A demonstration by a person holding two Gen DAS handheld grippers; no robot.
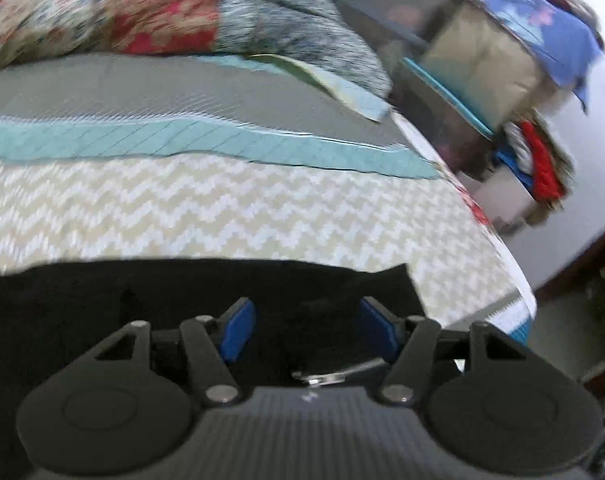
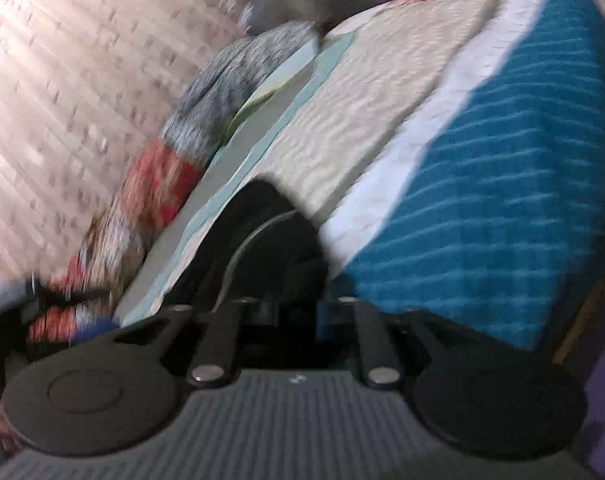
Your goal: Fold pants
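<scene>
The black pants (image 1: 102,304) lie flat on the bed's zigzag quilt (image 1: 222,208) across the lower part of the left wrist view. My left gripper (image 1: 308,330) hovers over their right end, its blue pads (image 1: 238,332) wide apart and empty. In the blurred right wrist view the pants (image 2: 262,240) show as a dark bunch with a pale cord, right in front of my right gripper (image 2: 290,316). Its fingertips are dark and blurred against the cloth, so I cannot tell their state.
A floral and grey blanket pile (image 1: 162,8) lies along the bed's far side. Shelves with boxes and clothes (image 1: 482,64) stand beyond the bed's right edge. The quilt's teal side (image 2: 502,200) hangs over the bed edge. A pale patterned curtain (image 2: 62,100) is at left.
</scene>
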